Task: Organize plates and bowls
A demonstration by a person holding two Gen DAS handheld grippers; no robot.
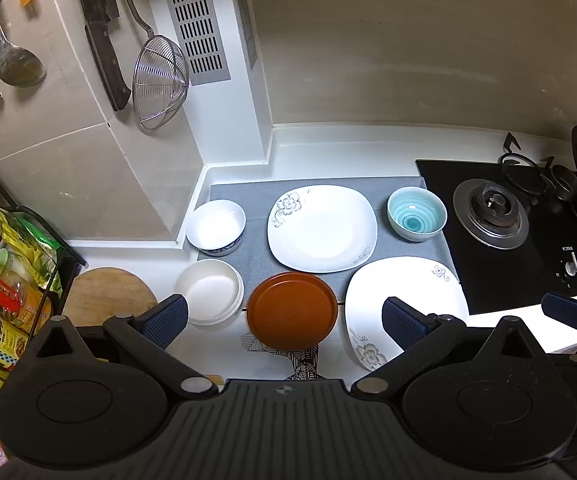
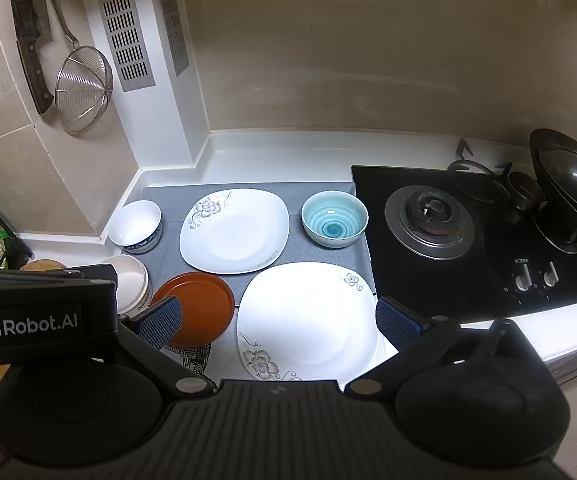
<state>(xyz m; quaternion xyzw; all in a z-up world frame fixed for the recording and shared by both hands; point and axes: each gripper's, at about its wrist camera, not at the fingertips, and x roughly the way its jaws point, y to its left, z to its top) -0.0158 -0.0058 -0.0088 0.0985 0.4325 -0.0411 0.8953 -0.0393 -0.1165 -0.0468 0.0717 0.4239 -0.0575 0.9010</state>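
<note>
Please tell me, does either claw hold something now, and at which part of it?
Nothing is held. The left claw and the right claw are both open above the dishes.

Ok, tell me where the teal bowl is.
The teal bowl sits at the grey mat's far right corner, between the rear floral plate and the gas hob.
</note>
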